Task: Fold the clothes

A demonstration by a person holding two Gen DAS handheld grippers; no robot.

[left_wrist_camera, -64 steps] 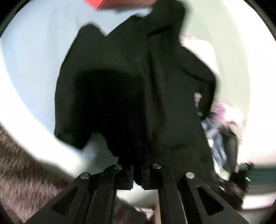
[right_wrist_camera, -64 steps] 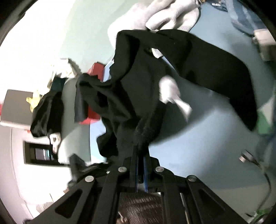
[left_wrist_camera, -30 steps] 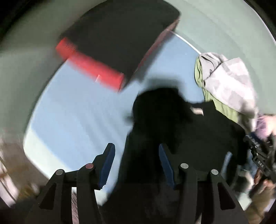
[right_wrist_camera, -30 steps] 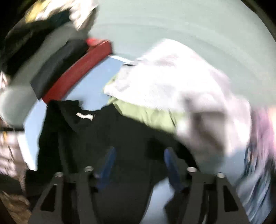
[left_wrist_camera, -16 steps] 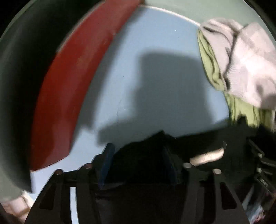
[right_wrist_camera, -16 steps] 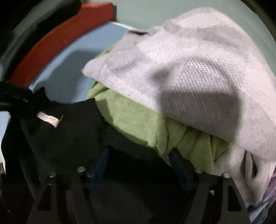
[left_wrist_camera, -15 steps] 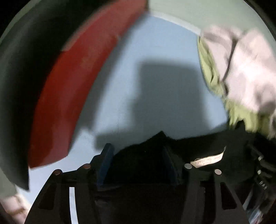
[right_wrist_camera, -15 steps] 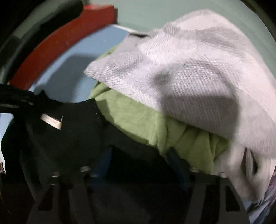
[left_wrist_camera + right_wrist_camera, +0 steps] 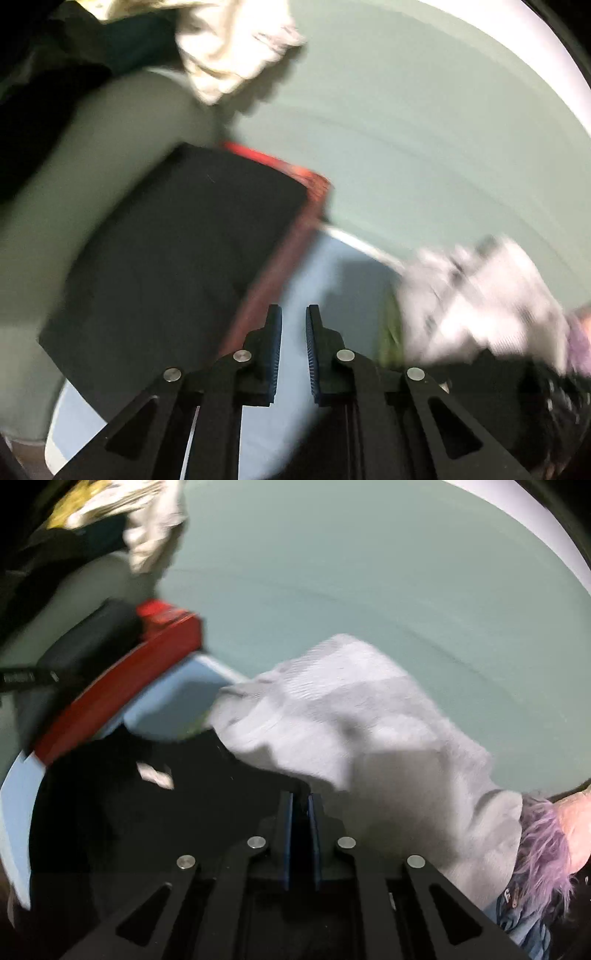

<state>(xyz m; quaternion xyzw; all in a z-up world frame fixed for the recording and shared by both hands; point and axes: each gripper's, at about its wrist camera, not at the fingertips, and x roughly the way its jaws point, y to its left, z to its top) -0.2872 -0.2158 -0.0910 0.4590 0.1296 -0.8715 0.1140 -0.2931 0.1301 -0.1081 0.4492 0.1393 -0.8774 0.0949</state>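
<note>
The black garment (image 9: 122, 812) lies spread on the light blue surface (image 9: 173, 709), its white neck label (image 9: 155, 775) showing. My right gripper (image 9: 301, 801) is nearly shut, with dark cloth between the fingers, at the garment's far edge below the grey-white knit garment (image 9: 362, 731). My left gripper (image 9: 293, 314) is nearly shut and empty, lifted above the blue surface (image 9: 343, 273). A corner of the black garment (image 9: 491, 373) shows at the lower right of the left wrist view.
A red-edged black box (image 9: 184, 266) stands at the surface's left; it also shows in the right wrist view (image 9: 122, 694). A pile of grey-white, green (image 9: 389, 332) and purple fluffy clothes (image 9: 543, 845) fills the right. Clothes hang at the upper left (image 9: 229, 48).
Both grippers have closed from wide open. My left gripper has lifted off the black garment and tilted up toward the wall. The right gripper has closed at the garment's edge.
</note>
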